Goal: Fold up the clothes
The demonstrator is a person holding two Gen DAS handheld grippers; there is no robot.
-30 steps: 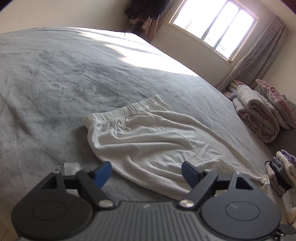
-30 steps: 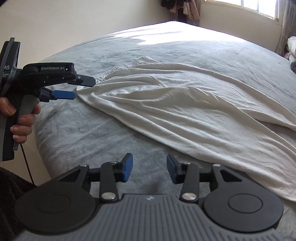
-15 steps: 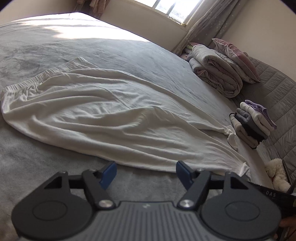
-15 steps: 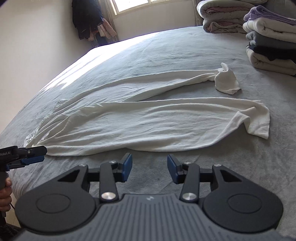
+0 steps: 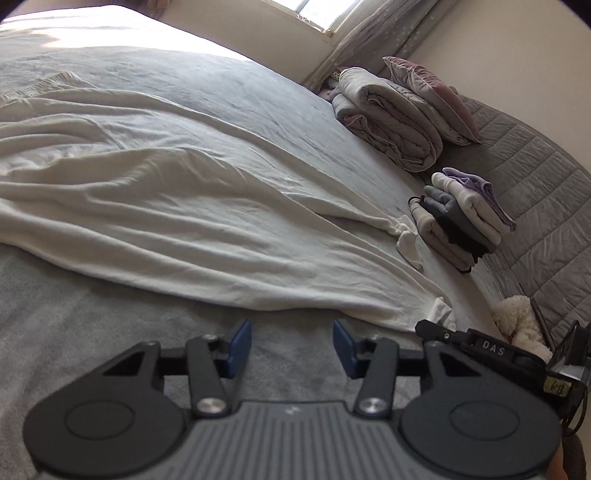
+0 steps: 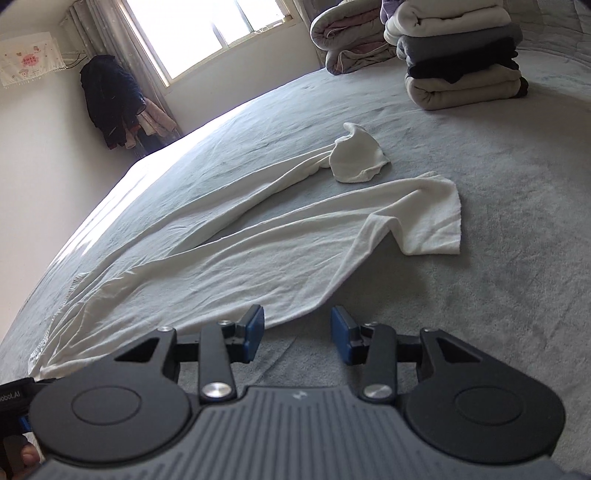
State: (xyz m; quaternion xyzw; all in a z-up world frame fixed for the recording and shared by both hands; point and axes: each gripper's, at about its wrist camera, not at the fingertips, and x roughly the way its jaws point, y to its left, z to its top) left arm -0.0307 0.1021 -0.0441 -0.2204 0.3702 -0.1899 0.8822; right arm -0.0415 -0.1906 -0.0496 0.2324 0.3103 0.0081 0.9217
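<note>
Grey bed [image 6: 498, 229]: white trousers [image 6: 229, 258] limp, light; pinch near hem. 2 tools [image 5: 291, 343] [image 6: 297, 332] closing, empty.

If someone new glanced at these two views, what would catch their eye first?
Most likely the long white trousers spread crumpled across the grey bed, one leg end bunched up. Next, the stack of folded clothes at the far right, and the bright window behind.

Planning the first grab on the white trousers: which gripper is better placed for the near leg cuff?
Right, probably. The right gripper faces the trousers' leg ends, near cuff ahead. The left gripper sits nearer the middle of the trousers. Both closing with nothing between the jaws.
</note>
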